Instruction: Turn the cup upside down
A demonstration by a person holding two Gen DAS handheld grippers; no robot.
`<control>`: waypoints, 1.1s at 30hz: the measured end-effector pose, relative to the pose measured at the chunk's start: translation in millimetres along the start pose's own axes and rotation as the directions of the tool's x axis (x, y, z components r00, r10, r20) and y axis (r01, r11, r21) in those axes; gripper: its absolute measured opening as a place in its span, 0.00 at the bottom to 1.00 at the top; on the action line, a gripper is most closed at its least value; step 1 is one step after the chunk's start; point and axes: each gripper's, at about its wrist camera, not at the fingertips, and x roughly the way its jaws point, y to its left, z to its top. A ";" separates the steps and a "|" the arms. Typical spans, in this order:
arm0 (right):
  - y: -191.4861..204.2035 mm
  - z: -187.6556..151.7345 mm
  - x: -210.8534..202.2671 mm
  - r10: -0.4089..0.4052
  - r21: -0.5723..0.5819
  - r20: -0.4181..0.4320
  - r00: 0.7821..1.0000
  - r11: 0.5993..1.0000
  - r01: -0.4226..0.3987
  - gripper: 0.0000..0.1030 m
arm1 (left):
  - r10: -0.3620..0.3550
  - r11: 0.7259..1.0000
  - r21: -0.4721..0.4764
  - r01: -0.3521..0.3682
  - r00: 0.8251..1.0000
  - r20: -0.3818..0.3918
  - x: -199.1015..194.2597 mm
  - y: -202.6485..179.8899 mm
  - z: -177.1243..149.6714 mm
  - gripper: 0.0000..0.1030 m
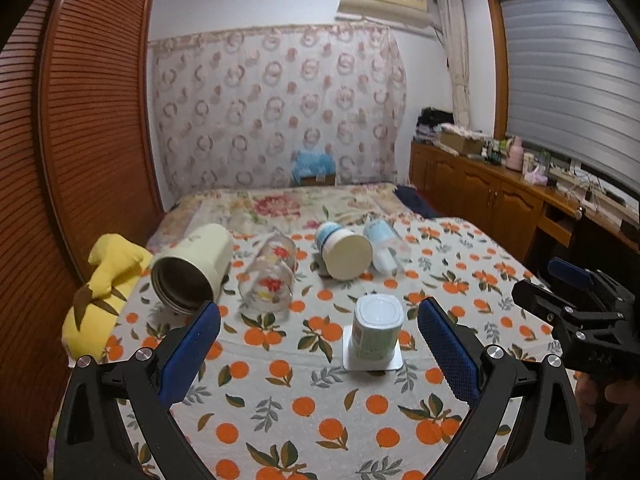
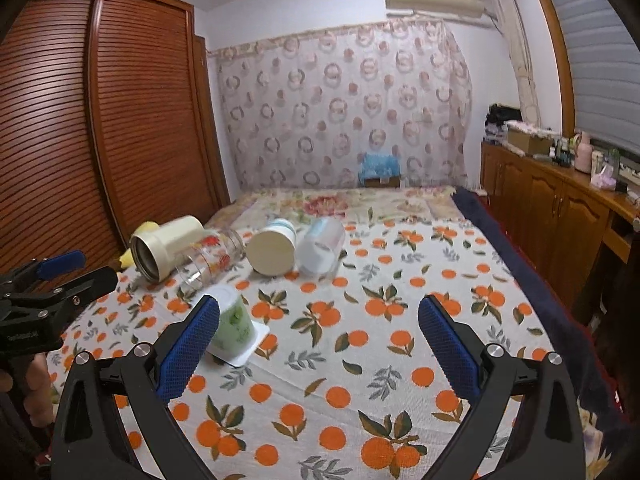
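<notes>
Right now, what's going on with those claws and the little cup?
Left gripper open, right gripper open, both empty. Yogurt cup upside down on bedspread. Nothing blocking.

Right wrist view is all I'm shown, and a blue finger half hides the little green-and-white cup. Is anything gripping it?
Observer: No. In the left wrist view the cup stands free, base up on its flat white rim. The left gripper is open, with both fingers clear of it.
Operator: And the yellow scrap behind the cream tumbler?
Observer: It's a yellow plush toy lying on the orange-print bedspread, beside the cream tumbler, which lies on its side.
</notes>
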 end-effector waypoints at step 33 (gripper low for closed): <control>12.7 5.0 -17.0 0.010 -0.022 0.042 0.999 1.000 -0.009 0.97 | 0.025 0.999 -0.027 -0.024 0.999 0.034 -15.0 3.2 -1.8 0.92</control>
